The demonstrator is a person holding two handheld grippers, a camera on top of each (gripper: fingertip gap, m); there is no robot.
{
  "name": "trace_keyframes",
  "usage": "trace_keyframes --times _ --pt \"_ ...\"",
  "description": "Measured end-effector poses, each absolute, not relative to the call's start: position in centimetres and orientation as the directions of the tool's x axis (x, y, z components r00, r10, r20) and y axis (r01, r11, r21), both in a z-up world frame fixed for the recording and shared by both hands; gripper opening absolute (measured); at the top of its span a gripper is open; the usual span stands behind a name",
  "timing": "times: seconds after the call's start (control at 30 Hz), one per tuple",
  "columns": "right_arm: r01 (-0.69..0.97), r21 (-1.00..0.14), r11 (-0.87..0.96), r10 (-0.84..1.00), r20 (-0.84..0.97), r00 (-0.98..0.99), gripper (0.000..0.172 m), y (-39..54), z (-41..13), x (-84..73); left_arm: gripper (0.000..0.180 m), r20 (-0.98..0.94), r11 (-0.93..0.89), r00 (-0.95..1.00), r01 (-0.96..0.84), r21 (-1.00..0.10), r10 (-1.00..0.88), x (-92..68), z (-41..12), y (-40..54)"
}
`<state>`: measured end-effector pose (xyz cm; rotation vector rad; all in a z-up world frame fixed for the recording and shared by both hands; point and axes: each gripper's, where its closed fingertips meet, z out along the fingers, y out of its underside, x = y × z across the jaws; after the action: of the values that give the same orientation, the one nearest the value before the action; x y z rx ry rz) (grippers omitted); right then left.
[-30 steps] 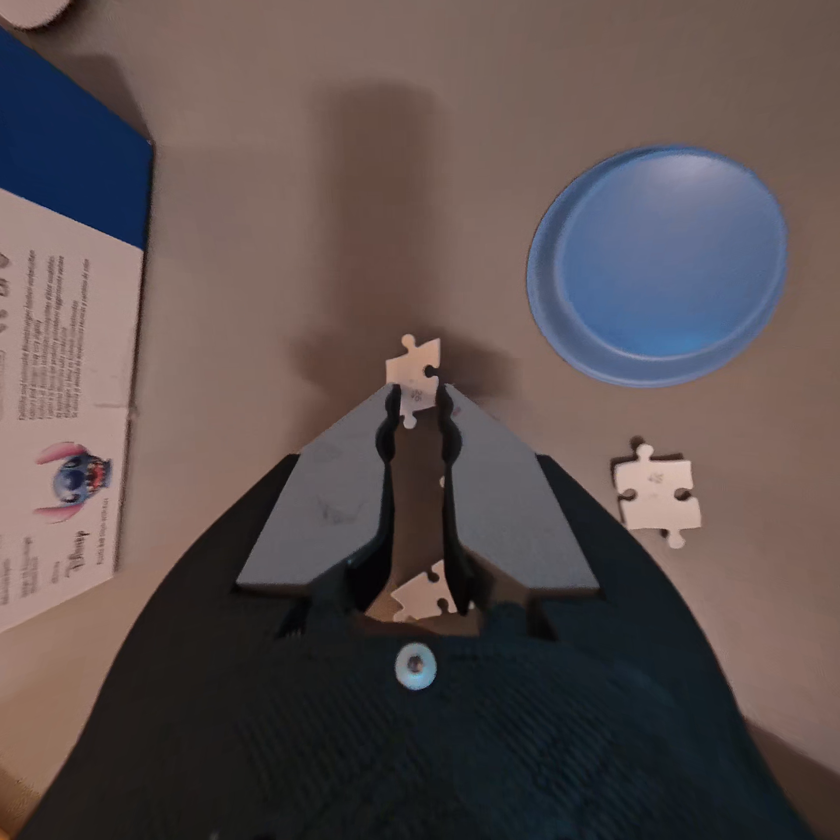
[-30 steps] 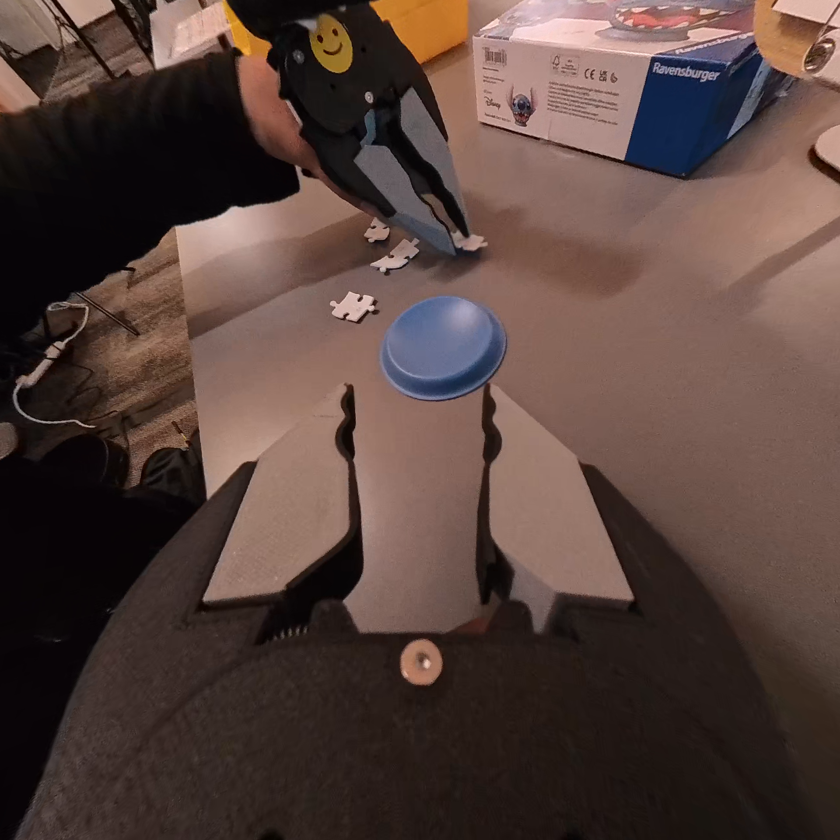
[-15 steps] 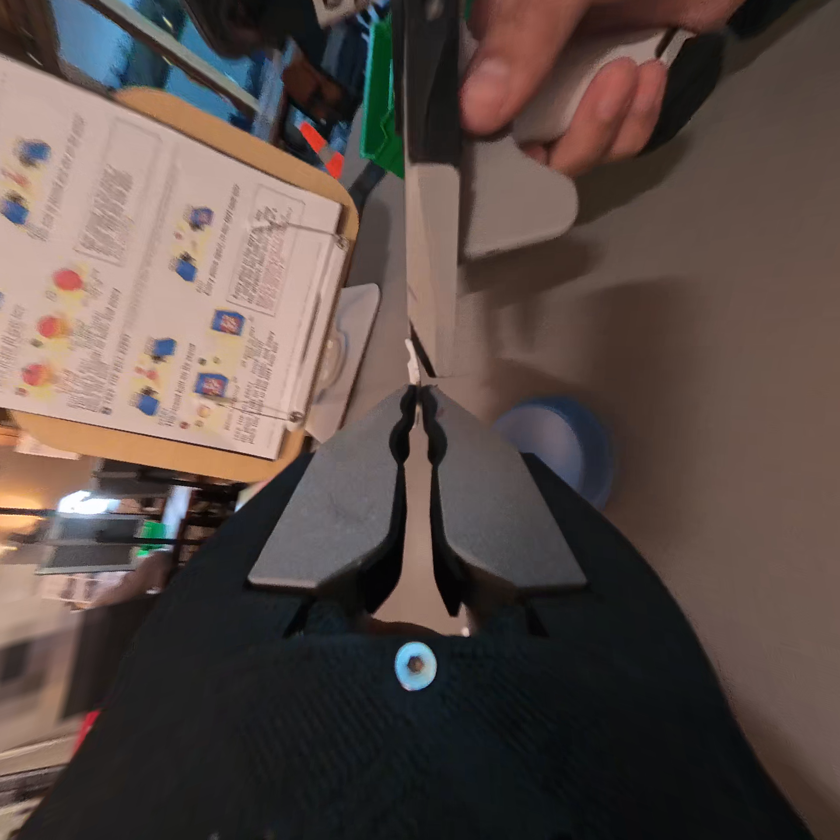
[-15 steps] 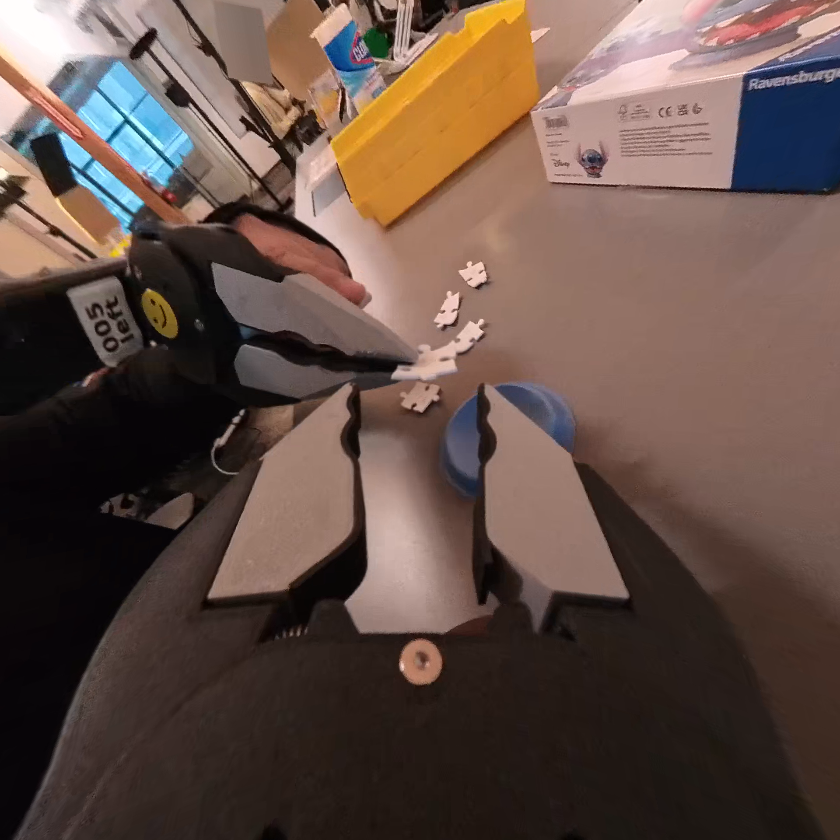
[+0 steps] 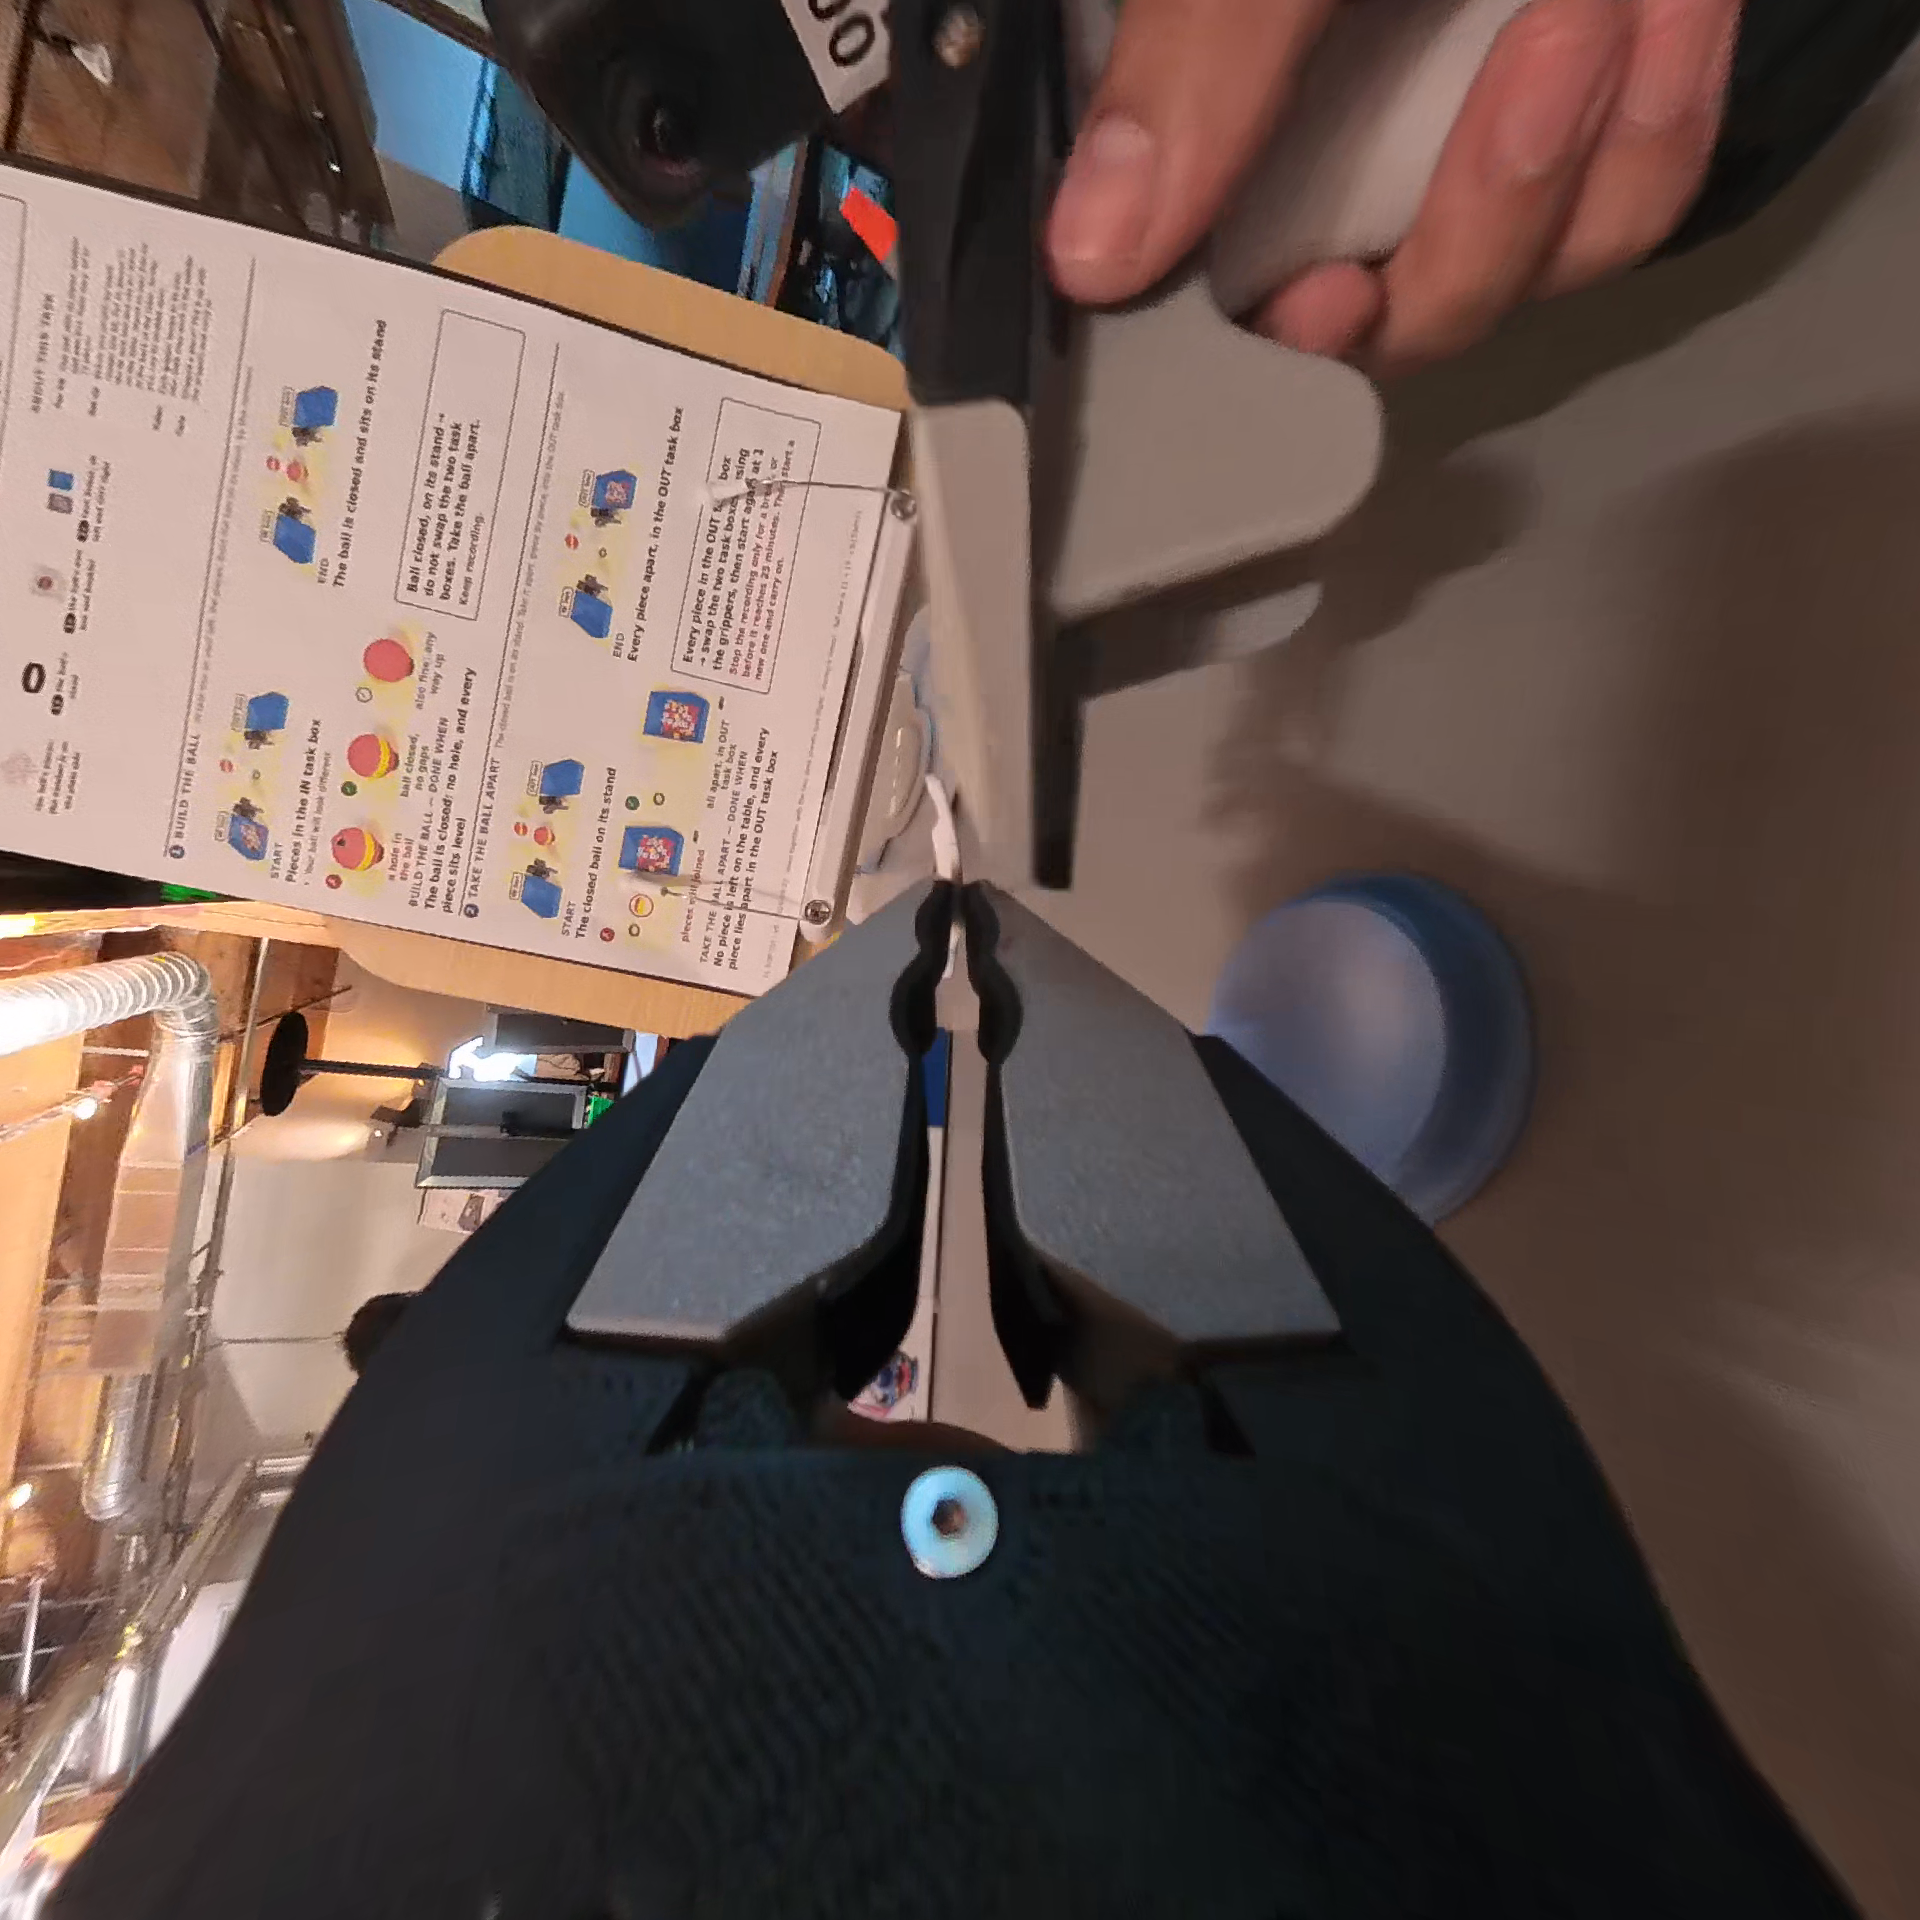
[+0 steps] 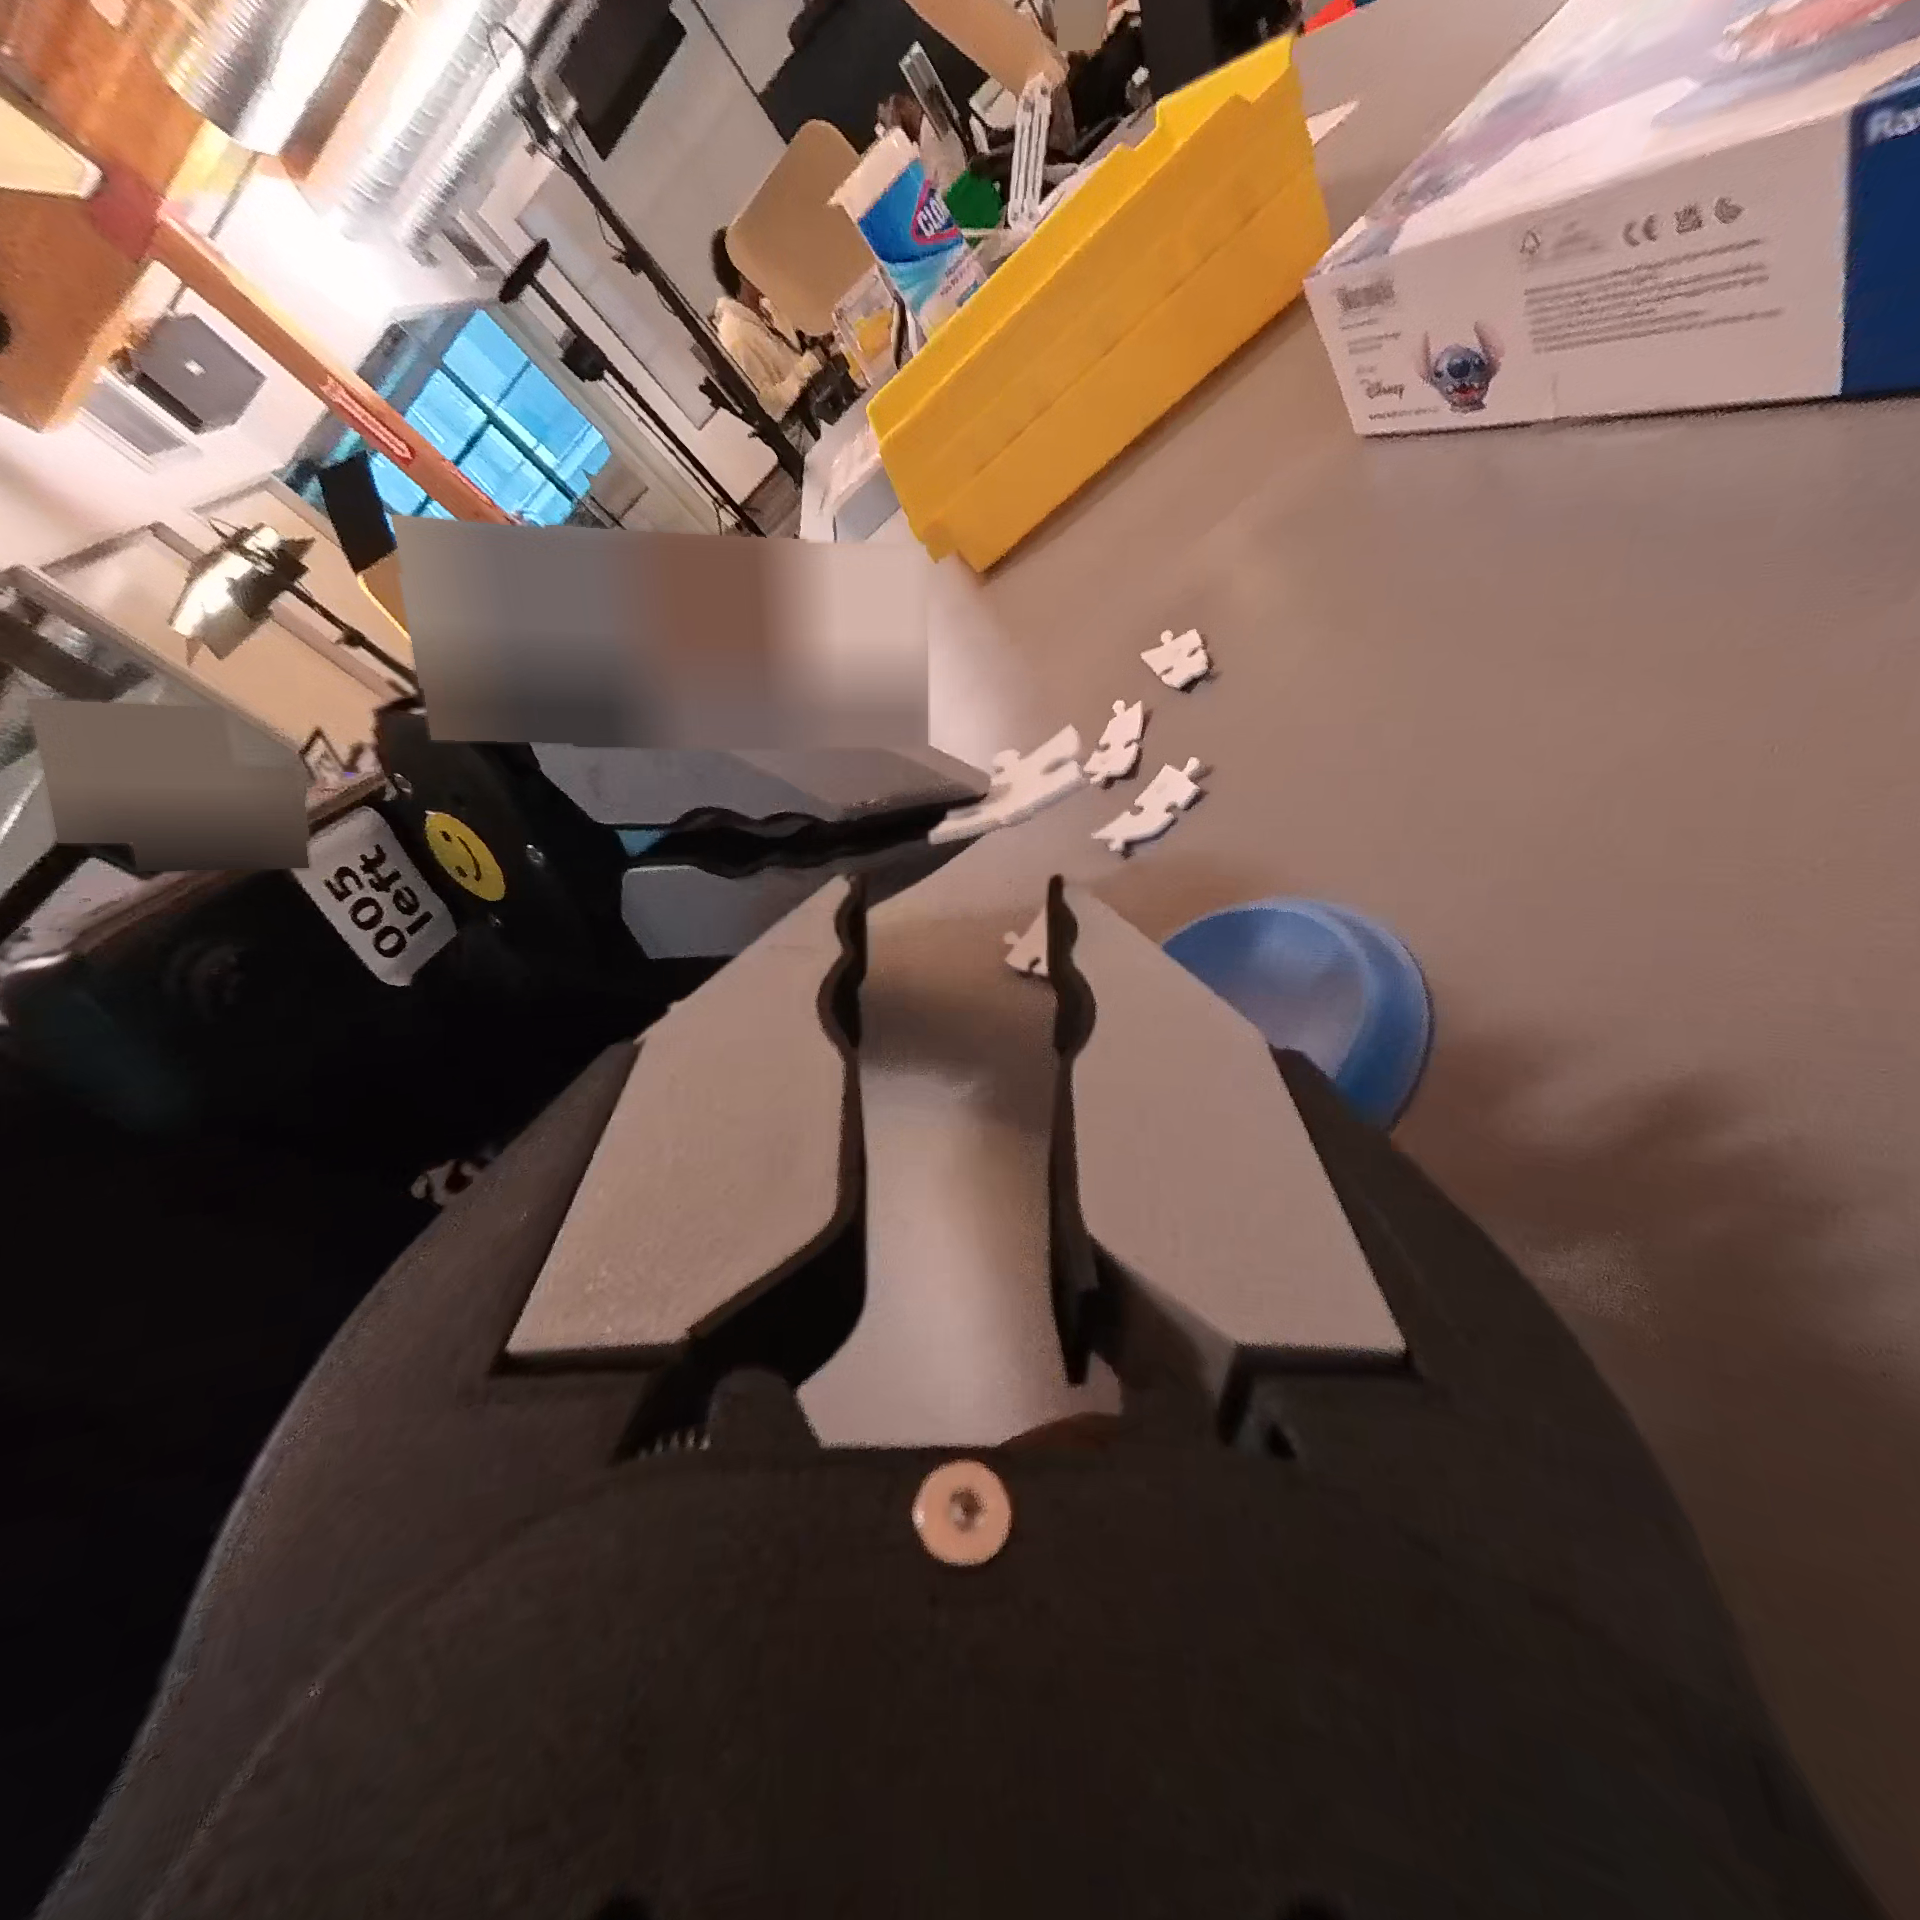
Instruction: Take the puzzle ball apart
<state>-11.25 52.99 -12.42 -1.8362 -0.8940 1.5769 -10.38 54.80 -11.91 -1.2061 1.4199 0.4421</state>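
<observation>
Mid-left in the right wrist view, the left gripper (image 6: pixel 951 816) pinches a white puzzle piece (image 6: pixel 1023 795) flat by 1 edge, likely so most of it juts free. The right gripper (image 6: pixel 951 904) stands part-open, empty, a blue dish (image 6: pixel 1320 987) at its right. Only this view shows 4 loose pieces (image 6: pixel 1148 805); the left wrist view shows the piece edge-on.

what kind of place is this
Probably a shared workshop or lab: a grey table with puzzle pieces, a yellow bin, light stands, and a person at a cluttered desk behind.
</observation>
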Motion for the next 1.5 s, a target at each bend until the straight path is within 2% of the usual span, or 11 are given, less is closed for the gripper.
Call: trace_keyframes --times 0.2,0.47,0.53,0.67,0.83,0.9,1.03,1.13,1.27,1.4,1.5 --pt "0.133 -0.751 -0.647 0.762 -0.644 0.068 0.034 52.9 -12.5 -11.7 0.000 -0.899 0.392 0.172 -0.855 -0.339 -0.403 -10.3 -12.5 54.8" --pt "0.131 -0.751 -0.647 0.762 -0.644 0.069 0.019 52.8 -12.6 -11.9 0.000 -0.923 0.391 0.155 -0.872 -0.295 -0.353 -10.8 -12.8 55.2" --pt "0.114 -0.763 -0.636 0.772 -0.630 0.086 0.000 53.1 -12.5 -11.7 0.000 -0.932 0.376 0.159 -0.882 -0.283 -0.327 -11.1 -12.9 55.6" --pt "0.118 -0.797 -0.592 0.803 -0.572 0.166 0.000 54.0 -12.9 -11.0 0.000 -0.906 0.373 0.209 -0.860 -0.350 -0.368 -11.1 -13.3 55.4" --pt "0.046 -0.796 -0.604 0.792 -0.592 0.150 0.003 54.4 -12.0 -10.6 0.000 -0.946 0.415 0.164 -0.867 -0.274 -0.281 -11.0 -12.5 55.4" --pt "0.015 -0.772 -0.636 0.769 -0.632 0.096 0.028 54.2 -11.3 -10.5 0.000 -0.963 0.425 0.122 -0.878 -0.217 -0.240 -11.1 -12.5 55.4" --pt "0.044 -0.751 -0.659 0.751 -0.653 0.100 0.027 54.3 -12.1 -11.1 0.000 -0.990 0.478 0.057 -0.871 -0.113 -0.130 -10.6 -12.1 54.8" --pt "0.074 -0.777 -0.626 0.778 -0.614 0.137 0.009 54.2 -12.4 -11.3 0.000 -0.995 0.467 0.029 -0.882 -0.068 -0.090 -10.6 -12.4 55.0" --pt "0.043 -0.857 -0.513 0.828 -0.481 0.288 0.000 55.1 -10.9 -8.8 0.020 -0.961 0.422 0.169 -0.872 -0.250 -0.219 -11.6 -12.7 54.8" --pt "0.135 -0.936 -0.325 0.783 -0.186 0.594 0.000 57.1 -7.3 -1.0 0.002 -0.815 0.253 0.400 -0.811 -0.528 -0.419 -16.8 -12.2 54.3" --pt "0.289 -0.892 -0.347 0.578 0.039 0.815 0.000 59.9 -6.2 8.2 0.032 -0.586 -0.070 0.534 -0.772 -0.631 -0.610 -23.0 -15.2 54.7"
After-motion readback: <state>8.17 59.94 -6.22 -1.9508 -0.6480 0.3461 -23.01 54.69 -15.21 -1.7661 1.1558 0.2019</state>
